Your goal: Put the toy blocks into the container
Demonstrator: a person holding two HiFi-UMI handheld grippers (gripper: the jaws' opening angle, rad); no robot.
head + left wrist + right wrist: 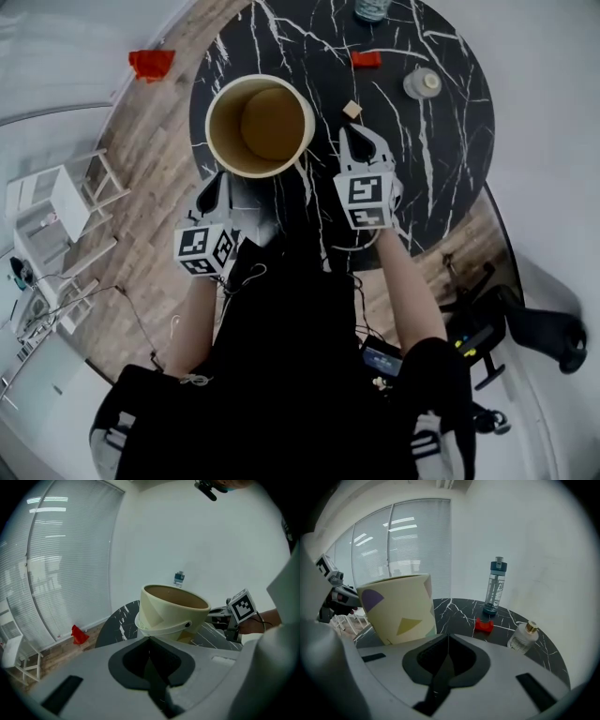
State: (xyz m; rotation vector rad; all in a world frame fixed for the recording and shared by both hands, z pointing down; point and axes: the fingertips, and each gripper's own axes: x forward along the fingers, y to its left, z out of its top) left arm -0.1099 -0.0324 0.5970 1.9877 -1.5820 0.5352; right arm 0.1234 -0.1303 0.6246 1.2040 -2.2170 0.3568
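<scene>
The black marble table [441,159] carries everything you need. Largest on it is the container [214,112], a cream bucket that stands upright at the near left edge with its mouth open. No block shows inside it. I judge it light and thin-walled, so a knock on the rim could slide or tip it; drop the blocks in from above and leave the wall alone.

Next come one water bottle [497,585] at the far edge and one small glass bottle [524,637] toward the right. Neither is part of the job, and the glass one is probably fragile, so keep clear of it.

Both tools are clenched on nothing. Your left gripper [220,178] hangs at the container's near side and your right gripper [361,141] just right of it.

Now the blocks, two on the table. The red block [366,59] lies far back, near the water bottle. The wooden cube [352,110] sits just beyond your right gripper's tip, near the container. Both look light, hard and stiff, possibly slick, so open up and pinch across two flat opposite faces, square on and low.

One more red piece [151,64] lies on the floor, left of the table. I can't tell whether it is a block.
</scene>
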